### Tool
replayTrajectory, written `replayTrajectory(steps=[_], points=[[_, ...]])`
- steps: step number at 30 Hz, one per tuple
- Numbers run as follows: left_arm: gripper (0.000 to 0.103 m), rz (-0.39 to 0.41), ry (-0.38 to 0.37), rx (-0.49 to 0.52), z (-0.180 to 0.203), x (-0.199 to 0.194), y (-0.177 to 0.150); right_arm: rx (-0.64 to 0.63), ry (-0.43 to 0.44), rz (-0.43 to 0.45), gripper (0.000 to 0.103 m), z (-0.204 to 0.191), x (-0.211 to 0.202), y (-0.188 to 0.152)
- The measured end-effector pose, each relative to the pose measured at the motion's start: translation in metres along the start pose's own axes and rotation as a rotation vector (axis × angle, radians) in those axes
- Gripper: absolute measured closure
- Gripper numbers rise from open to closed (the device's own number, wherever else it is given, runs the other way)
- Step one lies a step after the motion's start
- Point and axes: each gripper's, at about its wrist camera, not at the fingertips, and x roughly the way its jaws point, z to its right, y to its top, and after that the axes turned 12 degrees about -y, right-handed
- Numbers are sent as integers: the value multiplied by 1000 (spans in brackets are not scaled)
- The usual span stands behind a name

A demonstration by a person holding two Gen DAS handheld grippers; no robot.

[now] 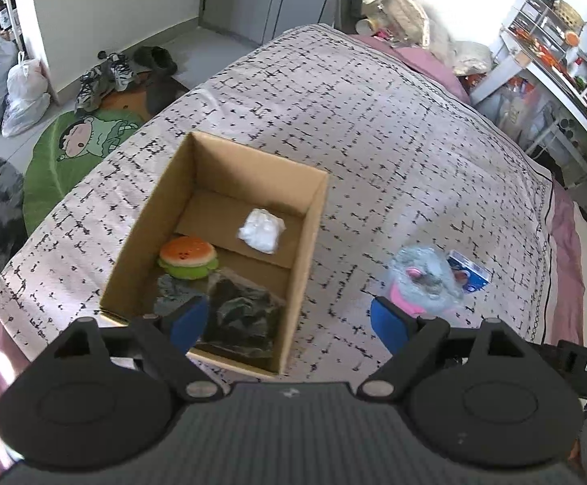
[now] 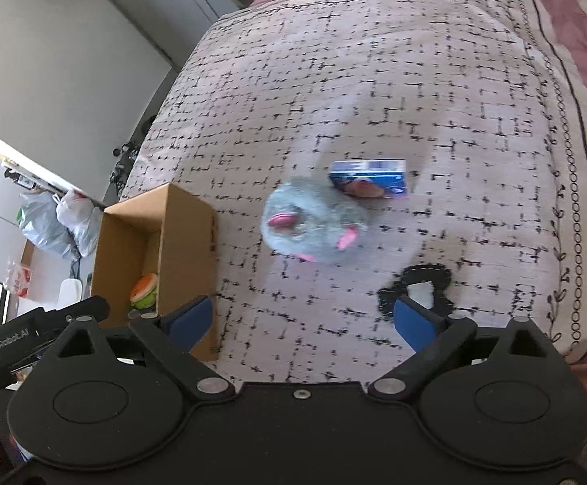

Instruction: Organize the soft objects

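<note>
An open cardboard box [image 1: 313, 218] stands on the bed and holds a plush burger [image 1: 188, 258], a white soft bundle [image 1: 261, 230] and a dark bagged item [image 1: 245, 315]. A grey plush mouse with pink ears [image 1: 426, 279] lies right of the box, next to a blue packet [image 1: 471, 273]. My left gripper [image 1: 289, 325] is open and empty above the box's near right corner. In the right wrist view, my right gripper [image 2: 303, 321] is open and empty, just short of the mouse [image 2: 313, 226], with the blue packet [image 2: 374, 180] behind it, the box [image 2: 180, 234] at left and a black-and-white item [image 2: 418, 287] by the right finger.
The bed [image 1: 394, 129] has a pale cover with black dashes. Shoes [image 1: 103, 76], plastic bags [image 1: 22, 93] and a green round mat [image 1: 63, 153] lie on the floor at left. Shelves with clutter [image 1: 543, 52] stand at the right. Pillows and bottles sit at the bed's far end.
</note>
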Motion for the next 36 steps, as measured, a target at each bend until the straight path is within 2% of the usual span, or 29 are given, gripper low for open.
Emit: replayTrajectory(steps=[15,24,32,36], points=[[16,9,-26,-3,36,16,-4,19,42,55,7,37,5,10],[20,1,-64,-11,52,36,-2,26,85,53,20,43,20,22],[35,-28,-84,-20,61,63,1,34,107,53,31,42,38,38],[47,-54,-97,-33,61,78,2,39,123,39,42,42,52,46]])
